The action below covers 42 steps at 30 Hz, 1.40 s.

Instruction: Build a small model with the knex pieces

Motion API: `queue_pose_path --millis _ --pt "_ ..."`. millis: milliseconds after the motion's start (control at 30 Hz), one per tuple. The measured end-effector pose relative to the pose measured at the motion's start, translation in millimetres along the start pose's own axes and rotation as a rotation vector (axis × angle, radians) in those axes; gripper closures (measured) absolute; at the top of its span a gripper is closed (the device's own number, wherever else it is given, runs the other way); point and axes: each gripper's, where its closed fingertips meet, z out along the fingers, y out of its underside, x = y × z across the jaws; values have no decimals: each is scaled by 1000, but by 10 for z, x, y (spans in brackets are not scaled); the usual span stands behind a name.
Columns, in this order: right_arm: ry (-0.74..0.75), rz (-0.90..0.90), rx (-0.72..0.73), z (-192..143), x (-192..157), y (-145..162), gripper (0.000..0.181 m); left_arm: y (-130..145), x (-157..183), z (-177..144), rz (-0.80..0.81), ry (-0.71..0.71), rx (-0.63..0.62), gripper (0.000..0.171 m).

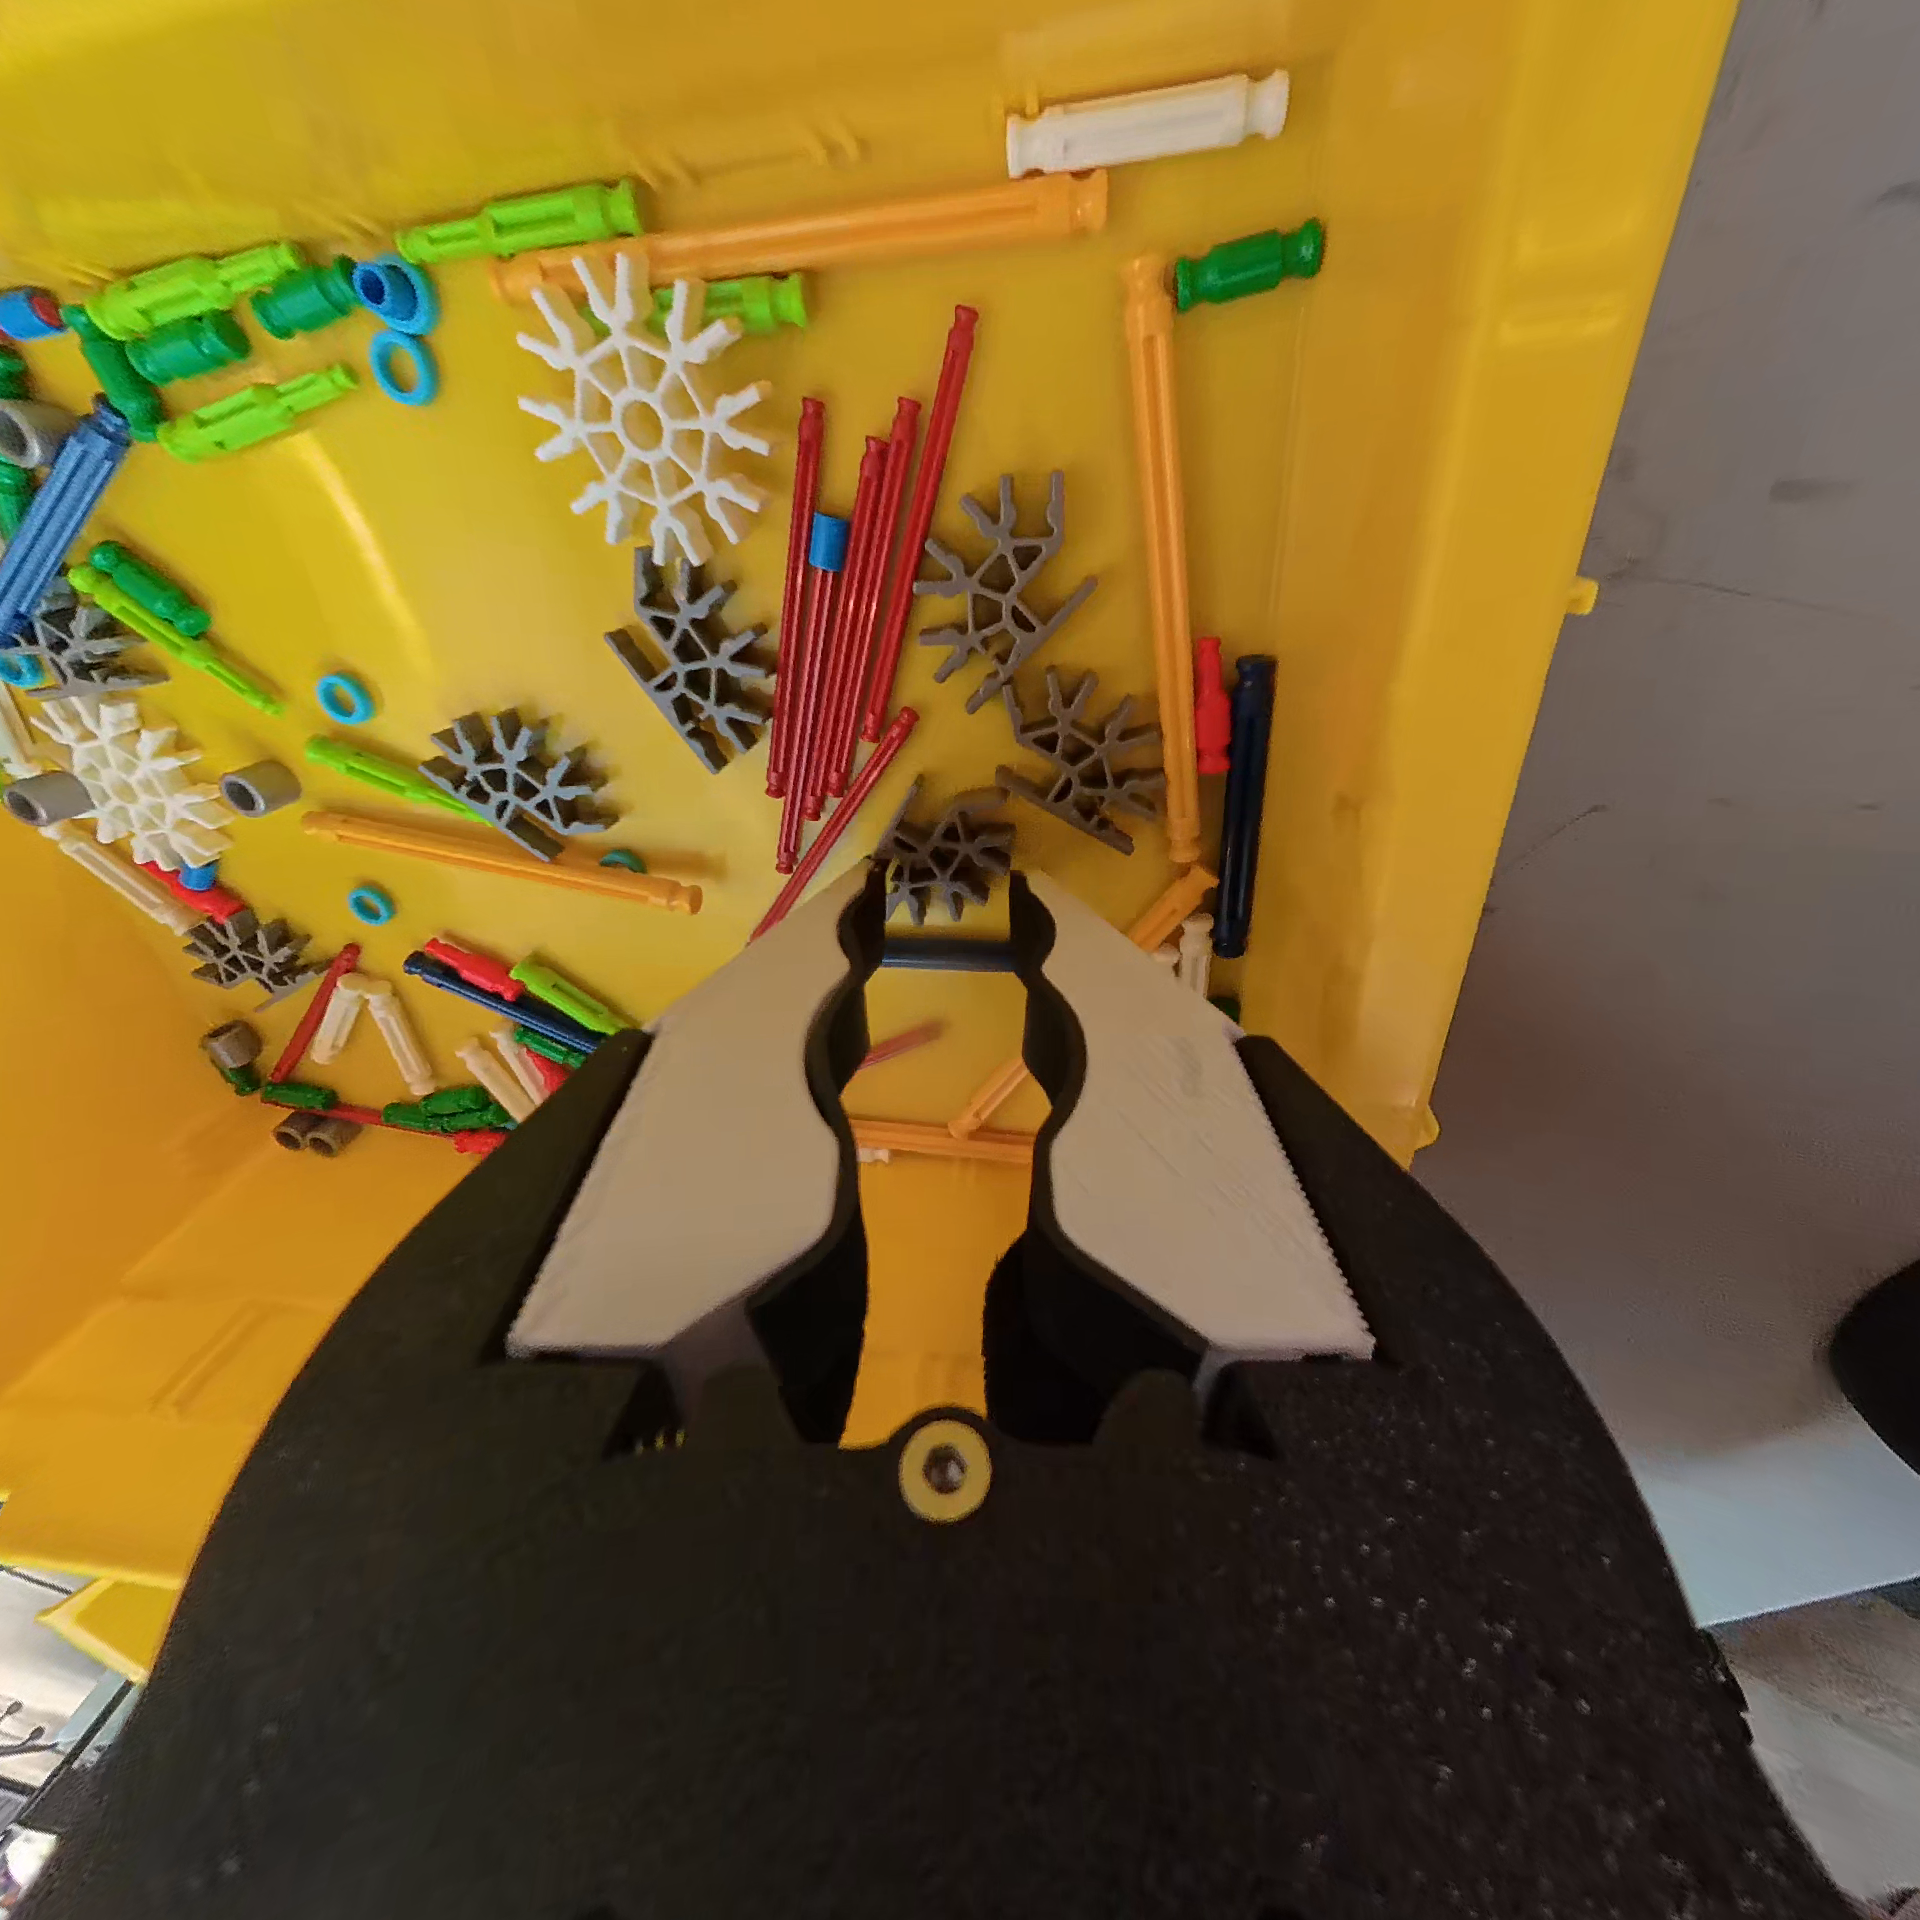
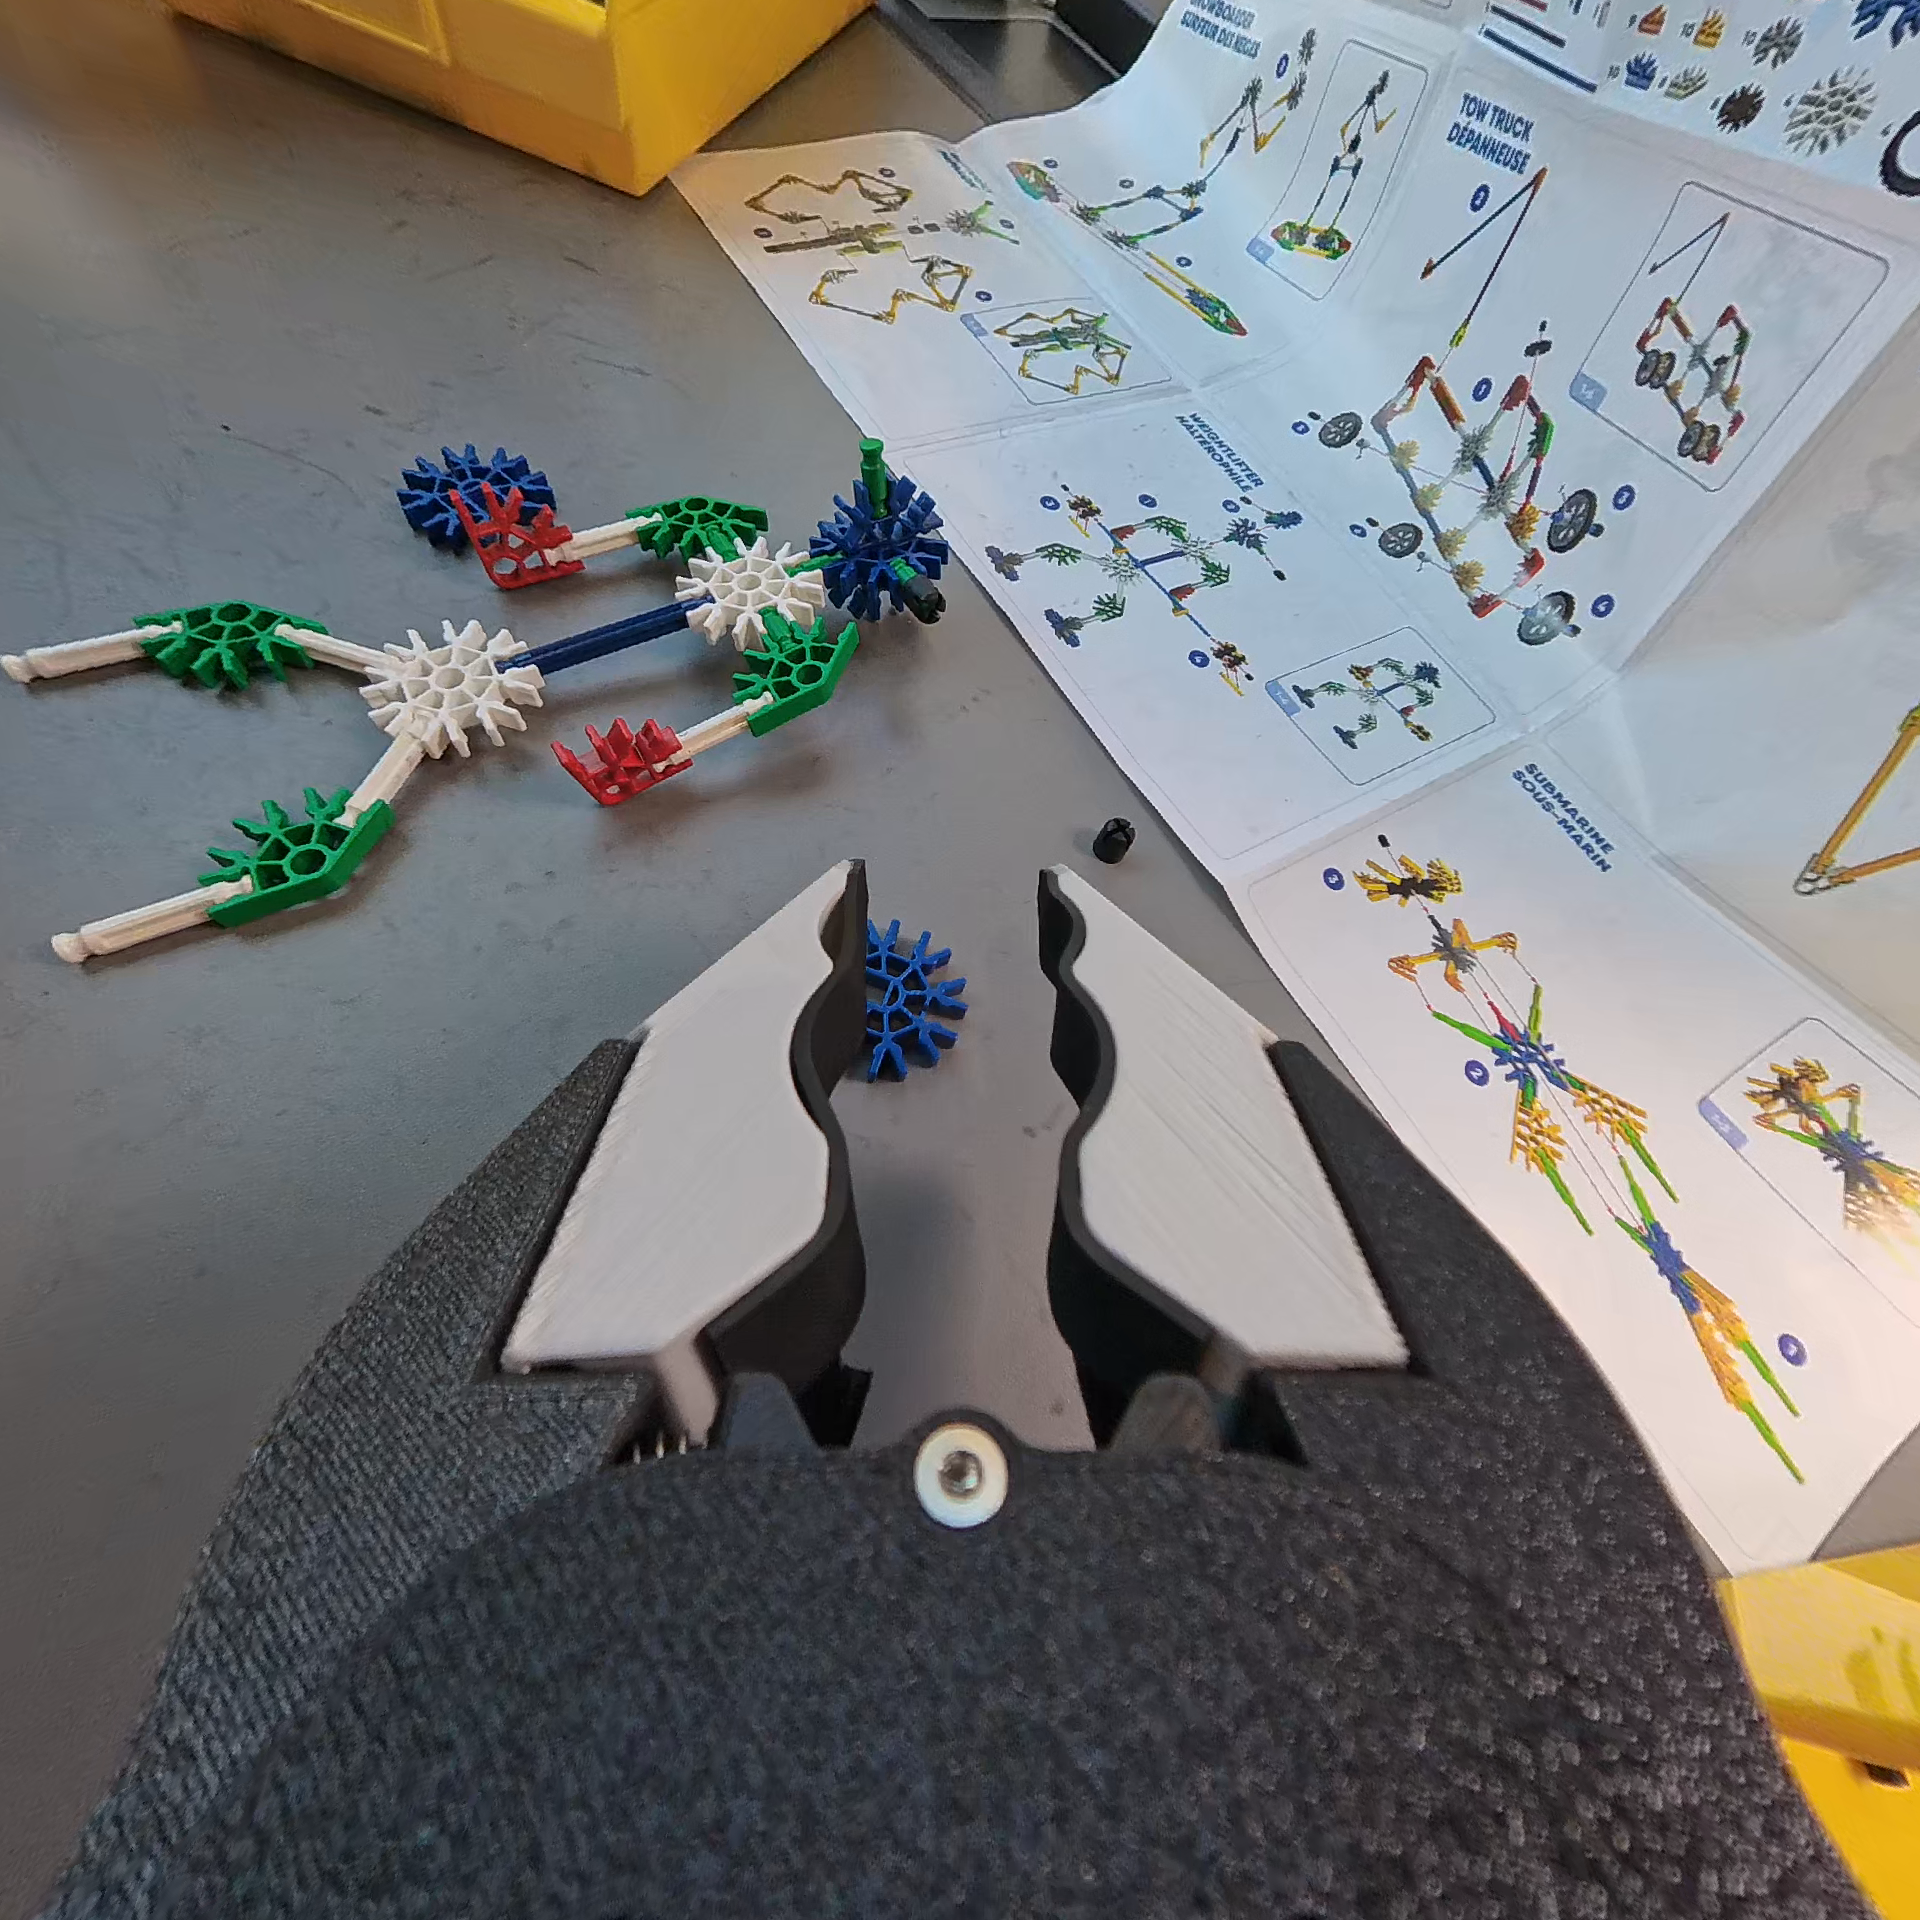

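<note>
In the left wrist view my left gripper (image 1: pixel 945 881) hangs over an open yellow bin (image 1: pixel 1351 416) of loose rods and connectors. Its jaws are closed on a short dark blue rod (image 1: pixel 943 957), held crosswise between the fingers. A grey connector (image 1: pixel 951 852) lies just past the tips. In the right wrist view my right gripper (image 2: pixel 953 875) is open and empty, low over the grey table (image 2: pixel 312 312). A small blue snowflake connector (image 2: pixel 912 1000) lies on the table between the fingers, close to the left one. A flat built figure (image 2: pixel 457 681) of white, green, red and blue pieces lies ahead to the left.
A folded instruction sheet (image 2: pixel 1455 623) covers the table's right side. A small black cap (image 2: pixel 1114 837) lies beside it. A yellow bin corner (image 2: pixel 540 73) stands at the far left, another yellow piece (image 2: pixel 1829 1683) at the near right. Red rods (image 1: pixel 852 603) and orange rods (image 1: pixel 1158 540) fill the bin. Across from one pair of fingers to the other is roughly 45 cm. The small black cap (image 2: pixel 1114 837) is about 7 cm from my right fingertips.
</note>
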Motion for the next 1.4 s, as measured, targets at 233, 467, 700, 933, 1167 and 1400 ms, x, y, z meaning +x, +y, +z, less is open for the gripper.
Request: queue_pose_path --millis 233,467,700,933,1167,1400 --pt "1 -5 -2 2 -5 3 150 20 9 9 24 -22 -5 143" --pt "1 -5 0 -3 -2 1 150 27 0 17 79 -54 -24 150" --pt "1 -12 -3 1 -11 5 150 12 -34 -20 110 -126 14 171" --pt "1 -15 -7 4 -18 9 150 42 -85 -125 73 -126 57 164" --pt "3 -13 -8 7 -13 11 150 42 -90 -13 56 -64 42 144" --pt "0 -13 -13 8 -17 18 150 97 124 -14 124 6 -12 153"
